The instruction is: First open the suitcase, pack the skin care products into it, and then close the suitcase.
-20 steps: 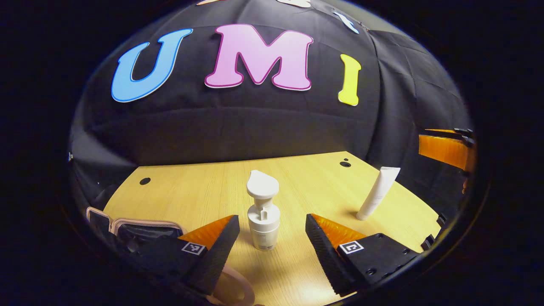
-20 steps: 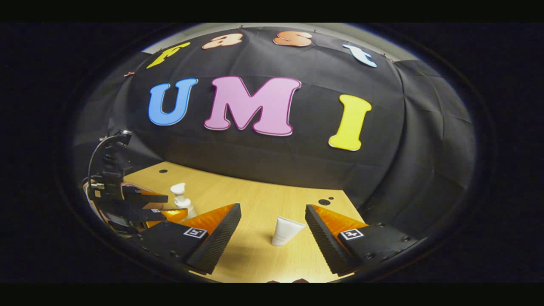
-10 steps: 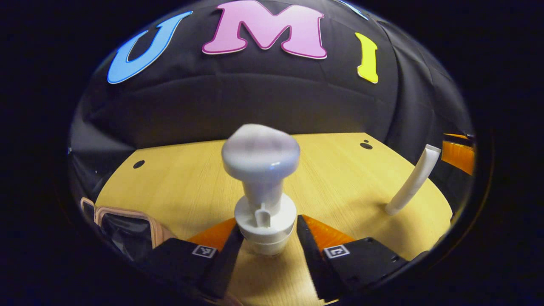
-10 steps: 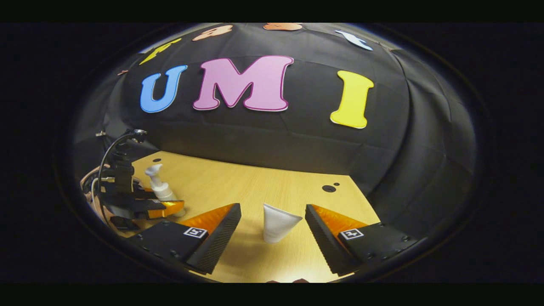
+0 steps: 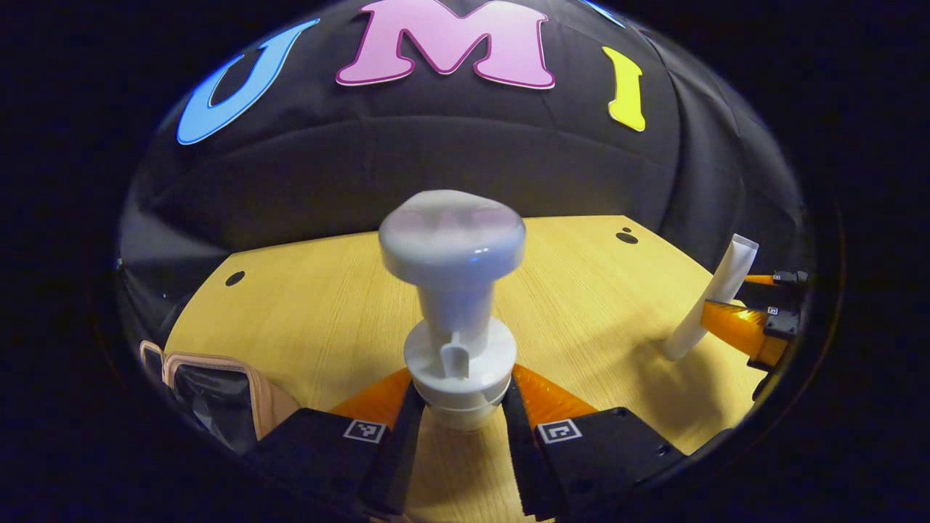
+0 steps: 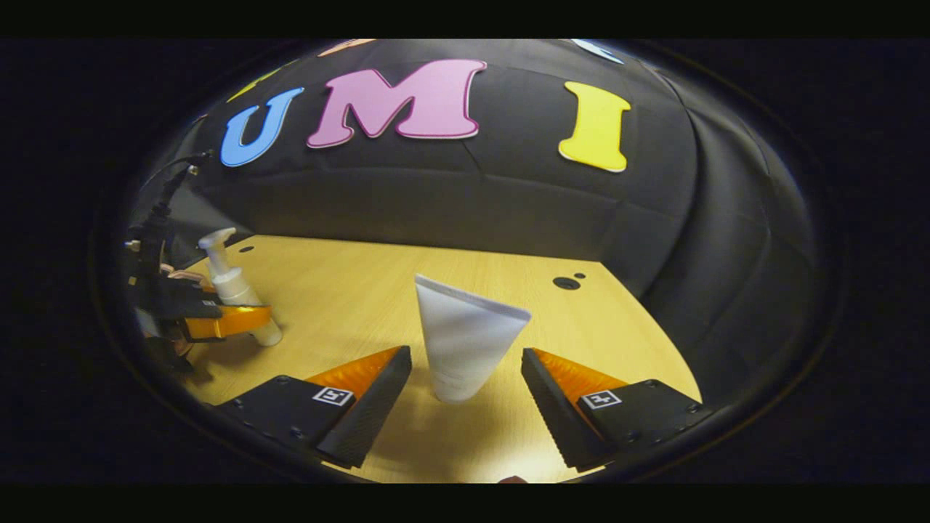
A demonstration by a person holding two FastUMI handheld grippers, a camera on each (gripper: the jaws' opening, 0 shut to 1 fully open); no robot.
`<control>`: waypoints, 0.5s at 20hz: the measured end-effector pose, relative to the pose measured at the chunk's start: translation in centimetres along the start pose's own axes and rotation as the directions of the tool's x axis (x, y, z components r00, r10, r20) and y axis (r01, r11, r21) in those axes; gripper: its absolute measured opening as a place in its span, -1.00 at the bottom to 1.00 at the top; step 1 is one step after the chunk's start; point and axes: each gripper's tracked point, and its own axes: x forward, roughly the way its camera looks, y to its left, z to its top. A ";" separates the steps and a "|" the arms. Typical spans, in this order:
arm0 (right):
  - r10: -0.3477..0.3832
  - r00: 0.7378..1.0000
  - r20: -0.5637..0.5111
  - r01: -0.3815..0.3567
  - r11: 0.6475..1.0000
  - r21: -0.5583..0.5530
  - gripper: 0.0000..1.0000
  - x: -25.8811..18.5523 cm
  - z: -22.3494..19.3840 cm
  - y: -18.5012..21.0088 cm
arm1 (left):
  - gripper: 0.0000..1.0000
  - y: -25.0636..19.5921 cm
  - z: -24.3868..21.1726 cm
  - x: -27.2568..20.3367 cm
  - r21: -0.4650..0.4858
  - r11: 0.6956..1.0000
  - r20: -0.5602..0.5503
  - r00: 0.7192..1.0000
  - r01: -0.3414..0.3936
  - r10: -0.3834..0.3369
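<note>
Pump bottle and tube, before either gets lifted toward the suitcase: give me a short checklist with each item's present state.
1. Left gripper closed on the pump bottle, a finger on each side of its body: ok.
2. Pump bottle upright on the table: ok.
3. Right gripper lined up with the tube between its jaws: ok.
4. Right gripper holding the tube: not ok, jaws open with gaps on both sides.
5. Tube standing on its cap: ok.
6. Suitcase open to receive items: looks open at the table's left edge, but room inside cannot tell.
</note>
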 end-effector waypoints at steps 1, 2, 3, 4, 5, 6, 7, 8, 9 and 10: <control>0.007 1.000 -0.015 -0.007 1.000 0.007 0.95 0.5 -0.5 0.1 | 0.22 -0.2 0.1 0.0 0.006 1.000 -0.001 1.000 0.003 -0.003; 0.009 1.000 -0.022 -0.009 1.000 0.006 0.90 1.0 -0.8 0.2 | 0.22 -0.2 0.1 0.1 0.010 1.000 -0.001 1.000 0.005 -0.005; 0.012 1.000 -0.021 -0.012 1.000 0.003 0.95 1.5 -0.9 0.2 | 0.23 -0.4 0.1 0.1 0.012 1.000 -0.002 1.000 0.006 -0.006; 0.014 1.000 -0.019 -0.014 1.000 0.001 0.94 1.8 -0.9 0.2 | 0.22 -0.5 0.2 0.2 0.013 1.000 -0.002 1.000 0.007 -0.007; 0.014 1.000 -0.022 -0.014 1.000 0.002 0.87 2.0 -1.1 0.3 | 0.23 -0.6 0.2 0.2 0.015 1.000 -0.003 1.000 0.010 -0.010; 0.018 0.999 -0.036 -0.017 1.000 0.012 0.80 2.0 -1.4 0.3 | 0.22 -0.8 0.2 0.2 0.016 1.000 -0.003 1.000 0.014 -0.014; 0.003 0.999 -0.032 -0.002 1.000 0.023 0.46 2.2 -1.2 0.1 | 0.23 -0.9 0.2 0.2 0.017 1.000 -0.004 1.000 0.016 -0.016; 0.001 0.999 -0.035 0.000 0.999 0.041 0.11 2.1 -1.1 0.0 | 0.22 -0.9 0.2 0.3 0.017 1.000 -0.005 1.000 0.016 -0.016; -0.010 0.999 -0.041 0.012 0.998 0.055 0.04 2.2 -1.0 -0.3 | 0.22 -0.9 0.3 0.2 0.009 1.000 -0.009 1.000 0.015 -0.015; -0.021 0.999 -0.046 0.024 0.998 0.062 -0.04 2.0 -1.0 -0.5 | 0.20 -1.0 0.4 0.0 0.001 1.000 -0.012 1.000 0.019 -0.019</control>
